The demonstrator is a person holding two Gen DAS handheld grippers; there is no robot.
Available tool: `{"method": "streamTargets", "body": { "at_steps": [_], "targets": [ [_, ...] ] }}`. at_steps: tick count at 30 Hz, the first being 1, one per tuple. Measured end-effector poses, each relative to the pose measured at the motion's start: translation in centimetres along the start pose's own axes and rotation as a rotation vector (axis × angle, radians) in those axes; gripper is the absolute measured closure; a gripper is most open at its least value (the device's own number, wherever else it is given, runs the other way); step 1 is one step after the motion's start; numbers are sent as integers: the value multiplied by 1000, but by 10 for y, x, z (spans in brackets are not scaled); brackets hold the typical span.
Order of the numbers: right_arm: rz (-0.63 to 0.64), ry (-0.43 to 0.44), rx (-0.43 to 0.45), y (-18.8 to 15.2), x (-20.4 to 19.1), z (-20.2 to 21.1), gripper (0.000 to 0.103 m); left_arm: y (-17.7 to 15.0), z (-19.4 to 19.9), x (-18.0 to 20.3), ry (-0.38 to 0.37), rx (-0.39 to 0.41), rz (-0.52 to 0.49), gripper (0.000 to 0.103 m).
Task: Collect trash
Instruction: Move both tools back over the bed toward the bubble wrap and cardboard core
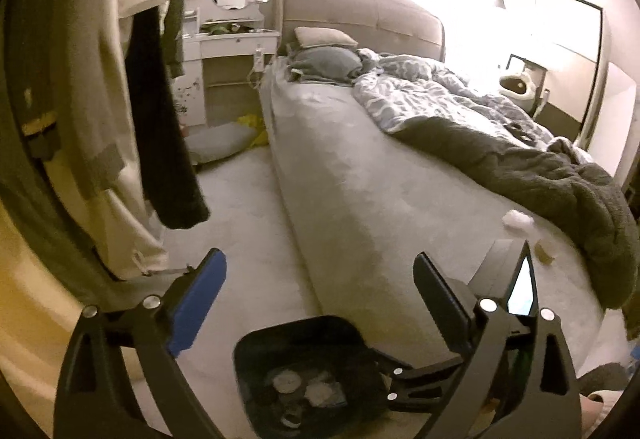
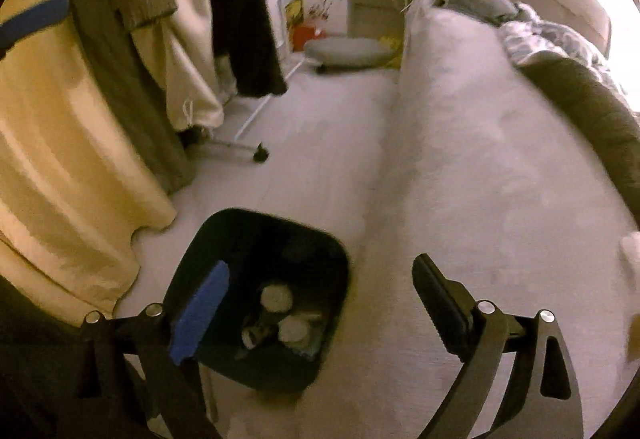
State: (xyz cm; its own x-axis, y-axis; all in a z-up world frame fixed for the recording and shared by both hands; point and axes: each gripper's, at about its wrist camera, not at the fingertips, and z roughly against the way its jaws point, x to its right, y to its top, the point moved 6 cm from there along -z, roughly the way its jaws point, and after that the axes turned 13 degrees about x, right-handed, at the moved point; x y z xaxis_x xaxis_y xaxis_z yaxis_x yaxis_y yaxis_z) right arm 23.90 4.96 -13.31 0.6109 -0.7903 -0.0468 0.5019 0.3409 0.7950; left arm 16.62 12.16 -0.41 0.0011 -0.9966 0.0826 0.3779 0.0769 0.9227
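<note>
We have both grippers empty: the left gripper (image 1: pixel 320 295) and the right gripper (image 2: pixel 320 299) stand spread wide with nothing between their fingers. The black bin (image 2: pixel 256 295) sits on the floor beside the bed (image 1: pixel 360 167), with several pale crumpled wads already in it. One white wad (image 1: pixel 518 219) remains on the bed near a small yellowish item (image 1: pixel 545 254), perhaps more trash.

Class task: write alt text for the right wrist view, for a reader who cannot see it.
An open, empty right claw hovers over a dark trash bin holding crumpled white wads, on the floor beside a bed. Clothes hang at left.
</note>
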Motion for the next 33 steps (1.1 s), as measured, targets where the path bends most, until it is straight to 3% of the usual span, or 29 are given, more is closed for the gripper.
{"method": "streamTargets", "body": {
  "at_steps": [10,27,33],
  "targets": [
    [-18,-123,69,3,63,39,4,5,-20,30,-37,-5,37,4],
    [-65,-254,121,-8,152,78,3,-7,-53,96,-80,-21,-47,4],
    [-132,-293,139,-17,189,97,3,-1,-60,115,-108,17,-63,4]
  ]
}}
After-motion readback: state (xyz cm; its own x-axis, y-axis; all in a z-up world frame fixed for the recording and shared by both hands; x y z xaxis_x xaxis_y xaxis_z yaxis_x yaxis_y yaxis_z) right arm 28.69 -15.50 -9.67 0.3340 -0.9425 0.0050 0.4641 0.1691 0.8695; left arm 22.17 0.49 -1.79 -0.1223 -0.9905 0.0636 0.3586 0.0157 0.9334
